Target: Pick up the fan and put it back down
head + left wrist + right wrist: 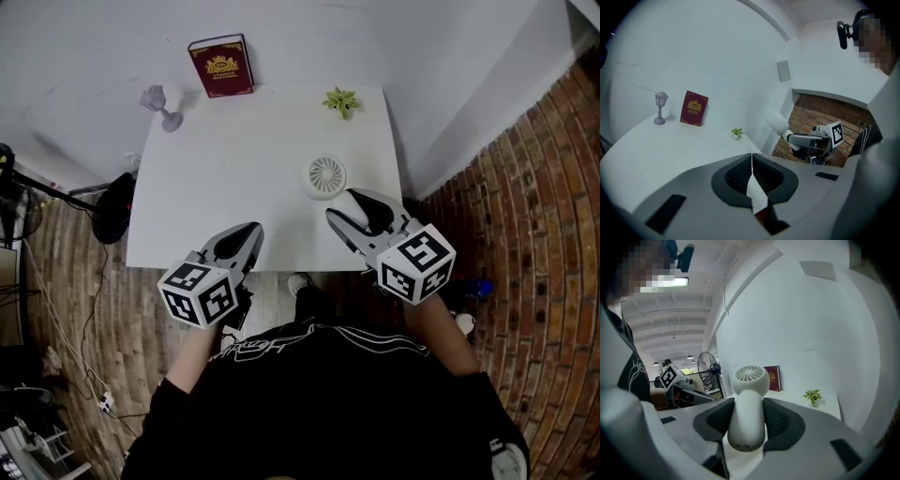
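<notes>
The small white hand fan (326, 176) has a round grilled head and a thick handle. My right gripper (349, 214) is shut on that handle, and the head sticks out beyond the jaws over the front right of the white table (234, 178). In the right gripper view the handle (746, 420) fills the gap between both dark pads of the right gripper (746, 427), below the head (751, 377). My left gripper (247, 236) hovers at the table's front edge. Its pads (740, 176) meet with nothing between them. The left gripper view shows the fan (776, 123) held up at its right.
At the back of the table stand a red book (221, 66), a small grey lamp figure (161, 105) and a little potted plant (341, 100). A black floor fan (112, 206) is left of the table. A brick surface (525, 187) lies to the right.
</notes>
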Tool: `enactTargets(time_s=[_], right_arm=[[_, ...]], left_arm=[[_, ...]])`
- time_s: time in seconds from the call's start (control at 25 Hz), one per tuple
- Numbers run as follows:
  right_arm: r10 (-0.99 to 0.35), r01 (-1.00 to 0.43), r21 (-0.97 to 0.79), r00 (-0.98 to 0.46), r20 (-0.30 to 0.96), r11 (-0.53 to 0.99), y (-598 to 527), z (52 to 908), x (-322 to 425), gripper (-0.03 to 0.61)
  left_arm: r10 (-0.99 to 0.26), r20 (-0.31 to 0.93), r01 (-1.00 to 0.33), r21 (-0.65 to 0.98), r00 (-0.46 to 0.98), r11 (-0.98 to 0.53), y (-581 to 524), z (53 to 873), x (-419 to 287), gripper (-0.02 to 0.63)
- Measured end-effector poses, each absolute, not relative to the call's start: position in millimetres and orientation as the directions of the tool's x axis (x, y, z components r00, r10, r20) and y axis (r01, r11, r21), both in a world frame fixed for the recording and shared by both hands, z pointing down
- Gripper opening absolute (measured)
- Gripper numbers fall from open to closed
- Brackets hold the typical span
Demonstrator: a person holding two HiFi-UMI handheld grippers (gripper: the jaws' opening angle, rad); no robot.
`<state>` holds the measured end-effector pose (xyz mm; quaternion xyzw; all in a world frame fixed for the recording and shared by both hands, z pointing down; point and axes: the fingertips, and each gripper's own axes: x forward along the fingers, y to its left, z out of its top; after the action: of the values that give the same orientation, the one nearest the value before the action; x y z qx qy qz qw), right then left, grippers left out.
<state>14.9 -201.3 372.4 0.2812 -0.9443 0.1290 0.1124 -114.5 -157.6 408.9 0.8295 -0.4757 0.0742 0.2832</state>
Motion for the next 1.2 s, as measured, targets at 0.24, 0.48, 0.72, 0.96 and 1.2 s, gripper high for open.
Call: enactTargets(time_s=[0.24, 0.48, 0.72, 0.96, 1.2], right_arm=[[-0.492, -0.561, -0.178, -0.811, 0.317, 0.809, -222.5, 381.6, 2.2, 0.192], [-0.476, -0.566, -0.164, -0.791, 0.383, 0.808, -245.1, 405.7, -10.9, 0.192], [-0.441, -0.565, -0.162, -0.766, 0.469, 0.809, -267.1, 445.6, -26.9, 0.192], [-0.402, -0.564, -0.164, -0.735, 0.545, 0.809, -281.5, 493.6, -38.5, 0.192], [-0.369, -0.571, -0.173, -0.704, 0.607, 0.803, -294.2, 536.3, -43.5, 0.192]], left_arm=[[-0.763, 0.385, -0.840, 0.394, 0.520, -0.374, -169.0, 403.3, -125.2, 0.034], [-0.779, 0.377, -0.848, 0.396, 0.500, -0.353, -178.5, 400.5, -139.6, 0.034], [-0.799, 0.374, -0.860, 0.398, 0.470, -0.319, -186.7, 399.7, -158.8, 0.034], [-0.808, 0.385, -0.868, 0.404, 0.447, -0.288, -191.9, 405.4, -174.1, 0.034], [-0.810, 0.401, -0.874, 0.415, 0.427, -0.255, -198.4, 415.1, -187.7, 0.034]])
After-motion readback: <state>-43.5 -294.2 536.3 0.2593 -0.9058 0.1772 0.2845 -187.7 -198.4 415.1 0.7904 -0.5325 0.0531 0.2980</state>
